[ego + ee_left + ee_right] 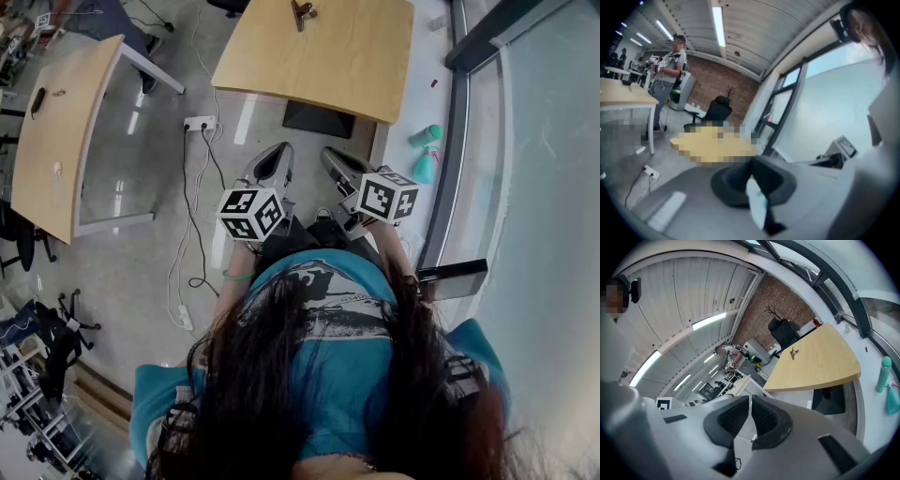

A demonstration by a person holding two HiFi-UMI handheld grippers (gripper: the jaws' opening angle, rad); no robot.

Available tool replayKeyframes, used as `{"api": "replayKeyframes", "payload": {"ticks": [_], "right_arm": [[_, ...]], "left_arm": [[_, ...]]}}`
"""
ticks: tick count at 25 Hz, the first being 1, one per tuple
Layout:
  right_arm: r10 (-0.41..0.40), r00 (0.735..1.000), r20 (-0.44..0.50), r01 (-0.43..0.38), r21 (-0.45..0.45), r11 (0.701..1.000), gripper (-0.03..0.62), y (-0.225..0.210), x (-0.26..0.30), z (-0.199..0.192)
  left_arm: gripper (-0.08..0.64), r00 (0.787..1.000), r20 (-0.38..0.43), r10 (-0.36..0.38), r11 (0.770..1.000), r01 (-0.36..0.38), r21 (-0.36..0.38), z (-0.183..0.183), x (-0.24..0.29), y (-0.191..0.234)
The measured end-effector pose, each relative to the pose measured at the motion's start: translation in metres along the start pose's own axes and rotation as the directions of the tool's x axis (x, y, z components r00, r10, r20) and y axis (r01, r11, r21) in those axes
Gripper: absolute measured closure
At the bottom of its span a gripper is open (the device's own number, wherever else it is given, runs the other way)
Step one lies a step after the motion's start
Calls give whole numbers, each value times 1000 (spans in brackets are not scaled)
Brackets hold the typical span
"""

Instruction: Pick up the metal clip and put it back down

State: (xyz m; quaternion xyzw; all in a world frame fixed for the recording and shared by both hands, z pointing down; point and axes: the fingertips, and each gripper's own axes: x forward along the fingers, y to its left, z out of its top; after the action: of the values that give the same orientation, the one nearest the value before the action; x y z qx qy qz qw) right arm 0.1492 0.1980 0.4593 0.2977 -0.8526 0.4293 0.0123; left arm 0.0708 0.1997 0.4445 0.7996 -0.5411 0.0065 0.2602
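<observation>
My right gripper (750, 402) is clenched shut on nothing, left gripper (751, 172) same. The metal clip (302, 11) sits out at the far edge of the desk (328, 66) (well apart from me), so I'd step closer and open up before lowering over it.

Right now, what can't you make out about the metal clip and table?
Metal clip: tiny at the head view's top edge and in the right gripper view; details unreadable.
Table: left gripper view, a mosaic patch covers it; head view, top edge cuts its far end.
</observation>
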Motion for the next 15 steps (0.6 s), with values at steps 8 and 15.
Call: {"api": "replayKeyframes", "payload": {"ticks": [8, 15], "right_arm": [[9, 1000, -9, -9, 8, 1000, 561, -1, 5, 3], [3, 1000, -10, -3, 10, 1000, 561, -6, 12, 5]], "left_arm": [[557, 1000, 2, 7, 1000, -7, 1, 5, 2, 2], [557, 1000, -7, -3, 1000, 3, 3, 3, 11, 6]]}}
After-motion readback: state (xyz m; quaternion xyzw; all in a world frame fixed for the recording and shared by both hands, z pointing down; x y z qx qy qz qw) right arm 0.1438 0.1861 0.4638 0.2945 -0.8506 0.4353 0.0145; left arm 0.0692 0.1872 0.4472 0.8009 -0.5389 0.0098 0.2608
